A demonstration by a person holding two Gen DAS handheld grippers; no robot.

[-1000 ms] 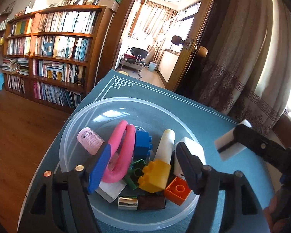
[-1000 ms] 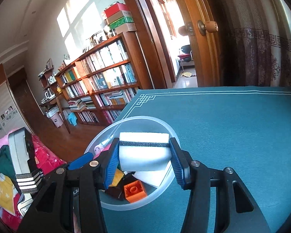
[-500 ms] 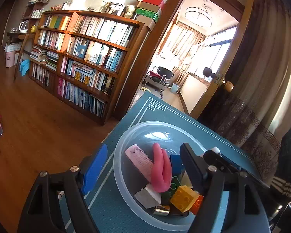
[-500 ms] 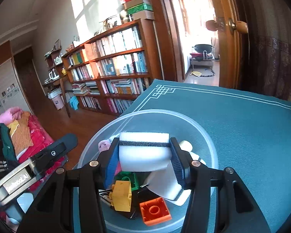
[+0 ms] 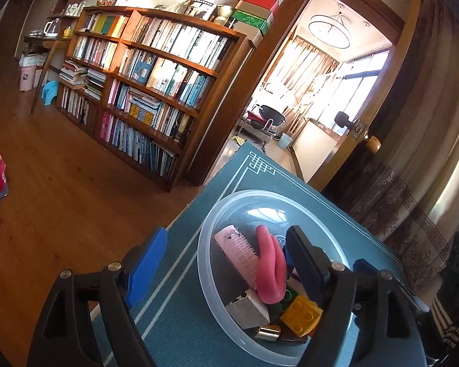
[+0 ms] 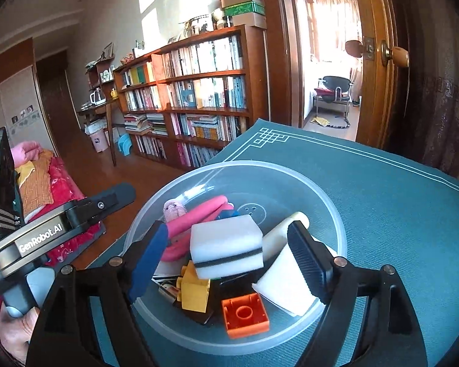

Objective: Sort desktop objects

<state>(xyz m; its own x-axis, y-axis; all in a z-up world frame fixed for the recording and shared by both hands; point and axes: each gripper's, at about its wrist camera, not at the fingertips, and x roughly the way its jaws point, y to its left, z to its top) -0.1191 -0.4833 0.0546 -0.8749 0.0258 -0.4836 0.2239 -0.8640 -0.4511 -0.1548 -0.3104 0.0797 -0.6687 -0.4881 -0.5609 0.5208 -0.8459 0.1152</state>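
Note:
A clear plastic bowl on the teal mat holds a pile of small things. A white sponge with a black stripe lies tilted on top of the pile, with a gap on each side between it and the fingers of my open right gripper. Around the sponge are an orange brick, a yellow brick, a bent pink tube and a white wedge. My left gripper is open and holds nothing at the left edge of the bowl, with a pink comb ahead of it.
The teal mat reaches its corner and edges just beyond the bowl, with wooden floor below to the left. A bookshelf and an open door stand behind. A hand holds the left gripper's body.
My right gripper has opened and the sponge has dropped onto the pile in the bowl. My left gripper has drawn back to the left, off the bowl's middle.

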